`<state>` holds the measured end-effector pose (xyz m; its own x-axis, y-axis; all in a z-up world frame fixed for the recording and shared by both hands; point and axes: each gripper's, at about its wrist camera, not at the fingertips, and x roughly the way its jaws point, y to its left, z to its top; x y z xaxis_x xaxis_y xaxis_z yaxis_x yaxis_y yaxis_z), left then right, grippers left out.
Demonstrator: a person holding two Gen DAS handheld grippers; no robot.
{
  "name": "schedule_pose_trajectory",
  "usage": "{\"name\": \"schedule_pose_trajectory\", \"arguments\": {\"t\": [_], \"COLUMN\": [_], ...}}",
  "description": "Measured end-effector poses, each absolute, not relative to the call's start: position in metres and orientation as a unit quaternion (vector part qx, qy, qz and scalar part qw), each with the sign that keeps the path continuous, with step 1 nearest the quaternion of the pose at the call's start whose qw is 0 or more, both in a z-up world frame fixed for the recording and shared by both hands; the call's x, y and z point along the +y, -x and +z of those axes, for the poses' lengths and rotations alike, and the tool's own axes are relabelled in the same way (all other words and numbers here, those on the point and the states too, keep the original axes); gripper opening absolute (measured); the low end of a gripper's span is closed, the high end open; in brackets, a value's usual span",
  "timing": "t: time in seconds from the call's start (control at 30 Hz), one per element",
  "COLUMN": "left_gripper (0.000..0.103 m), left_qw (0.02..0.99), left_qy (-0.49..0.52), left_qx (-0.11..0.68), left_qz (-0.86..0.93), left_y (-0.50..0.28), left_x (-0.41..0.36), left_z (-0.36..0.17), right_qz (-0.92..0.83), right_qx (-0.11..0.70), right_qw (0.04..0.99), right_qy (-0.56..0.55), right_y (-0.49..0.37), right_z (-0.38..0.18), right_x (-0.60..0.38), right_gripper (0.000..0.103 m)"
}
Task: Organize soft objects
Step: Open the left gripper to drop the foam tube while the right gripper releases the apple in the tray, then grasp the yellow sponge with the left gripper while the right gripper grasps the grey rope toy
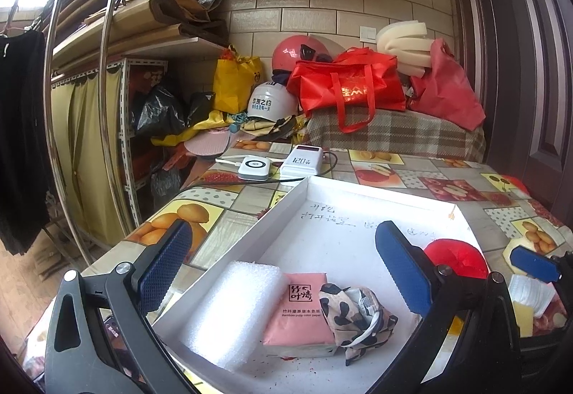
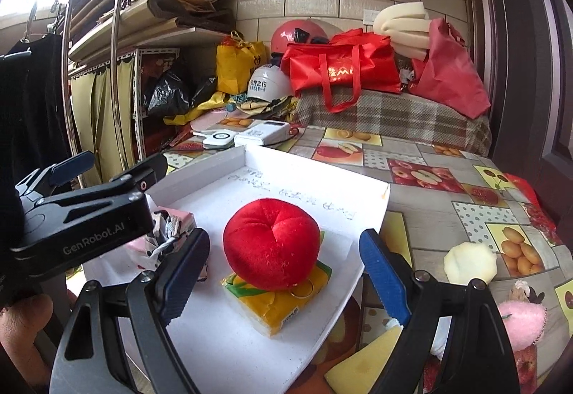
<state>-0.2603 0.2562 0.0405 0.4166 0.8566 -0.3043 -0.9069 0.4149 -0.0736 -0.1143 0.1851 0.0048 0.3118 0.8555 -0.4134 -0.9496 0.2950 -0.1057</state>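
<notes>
The right gripper [image 2: 292, 281] stands spread, the red plush ball [image 2: 272, 243] between its fingers untouched, resting on a yellow tissue pack [image 2: 275, 308]; the left gripper [image 1: 283, 272] gapes empty.

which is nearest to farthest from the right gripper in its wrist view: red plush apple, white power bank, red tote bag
1. red plush apple, in the white tray just ahead of the right gripper
2. white power bank, on the table beyond the tray's far edge
3. red tote bag, on the plaid-covered surface at the back

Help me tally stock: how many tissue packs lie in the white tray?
2: pink pack beside the white foam; yellow pack under the red plush. Others may be hidden.
</notes>
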Motion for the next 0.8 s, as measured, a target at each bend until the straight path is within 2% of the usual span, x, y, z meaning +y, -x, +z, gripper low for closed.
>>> {"name": "schedule_pose_trajectory", "arguments": {"t": [0.1, 0.33, 0.47, 0.67, 0.8], "left_gripper": [0.103, 0.103, 0.103, 0.103, 0.103], "left_qw": [0.833, 0.831, 0.831, 0.838, 0.858], "left_qy": [0.121, 0.121, 0.125, 0.126, 0.130], "left_qx": [0.109, 0.109, 0.107, 0.097, 0.096], "left_qz": [0.529, 0.531, 0.531, 0.523, 0.488], "left_y": [0.261, 0.262, 0.264, 0.266, 0.263], "left_x": [0.257, 0.259, 0.259, 0.258, 0.250], "left_z": [0.041, 0.041, 0.041, 0.042, 0.041], "right_qz": [0.595, 0.640, 0.634, 0.637, 0.613], "right_qx": [0.191, 0.221, 0.223, 0.199, 0.126], "right_qw": [0.759, 0.693, 0.705, 0.728, 0.771], "right_qy": [0.184, 0.248, 0.226, 0.158, 0.116], "right_y": [0.110, 0.131, 0.125, 0.112, 0.099], "right_z": [-0.003, -0.019, -0.016, -0.004, 0.015], "right_x": [0.189, 0.215, 0.220, 0.179, 0.127], "right_gripper": [0.086, 0.086, 0.086, 0.086, 0.086]}}
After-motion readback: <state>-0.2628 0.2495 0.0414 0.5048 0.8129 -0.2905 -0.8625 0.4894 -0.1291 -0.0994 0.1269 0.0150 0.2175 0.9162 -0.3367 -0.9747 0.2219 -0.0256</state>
